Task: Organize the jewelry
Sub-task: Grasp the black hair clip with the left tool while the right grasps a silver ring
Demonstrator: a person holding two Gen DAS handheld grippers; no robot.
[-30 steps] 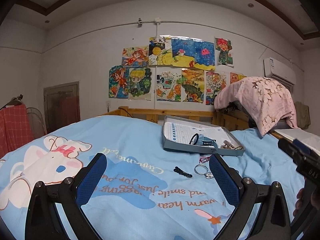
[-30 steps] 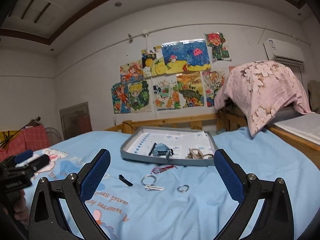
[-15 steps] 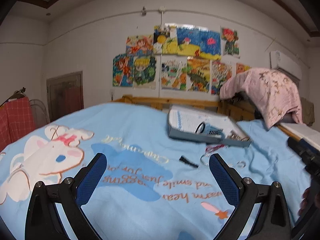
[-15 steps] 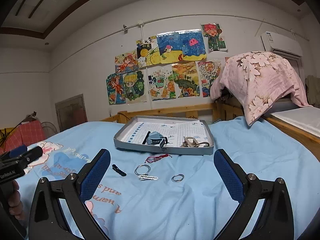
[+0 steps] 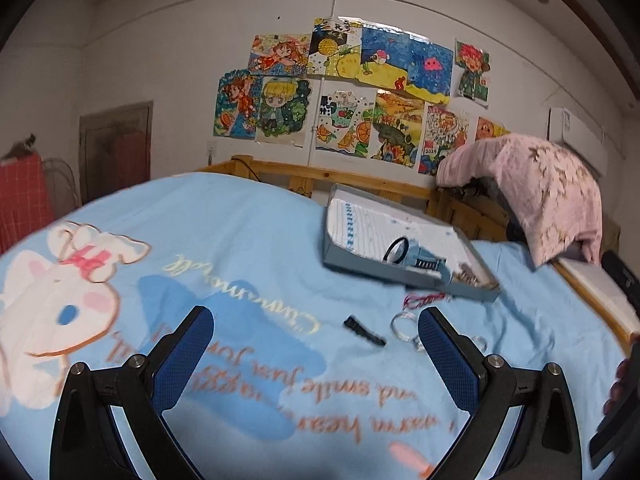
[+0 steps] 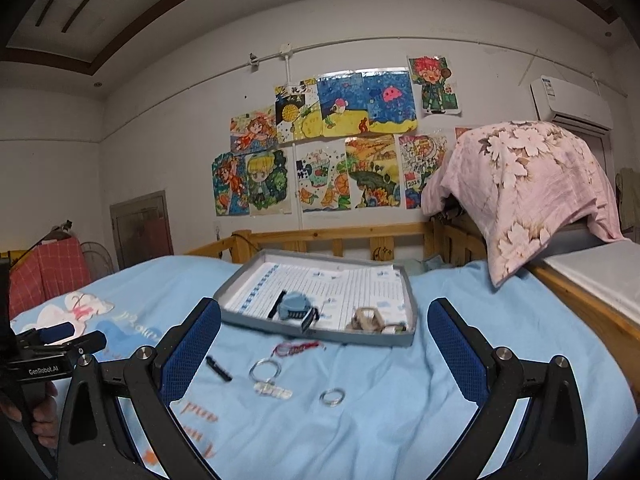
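Both tongs are hovering above a bed (image 6: 500, 320) covered in a light blue cartoon-print sheet, each with its blue-padded arms spread wide and gripping nothing. The left tongs (image 5: 316, 356) are pointing across the sheet's printed lettering, and the right tongs (image 6: 324, 344) are facing the jewelry head-on.

A grey tray (image 6: 412, 304) lined with printed paper is lying on the bed near the wooden rail. Inside it a blue watch (image 6: 295, 307) with a dark strap is resting toward the front, and a beige piece (image 6: 370, 318), perhaps a clasp or buckle though it is too blurred to tell, is sitting just beside it toward the front right corner.

The other pieces are lying loose on the sheet in front of the tray. A red cord (image 6: 298, 349) is lying just beside the tray's front wall. Nearer the camera, a black hair clip (image 6: 218, 368) is resting to the left, a large silver ring (image 6: 265, 370) is sitting in the middle with a small pale clip (image 6: 274, 391) touching its near edge, and a smaller silver ring (image 6: 332, 397) is lying apart to the right.

A pink floral blanket (image 6: 520, 184) is draped over something at the bed's far right corner.
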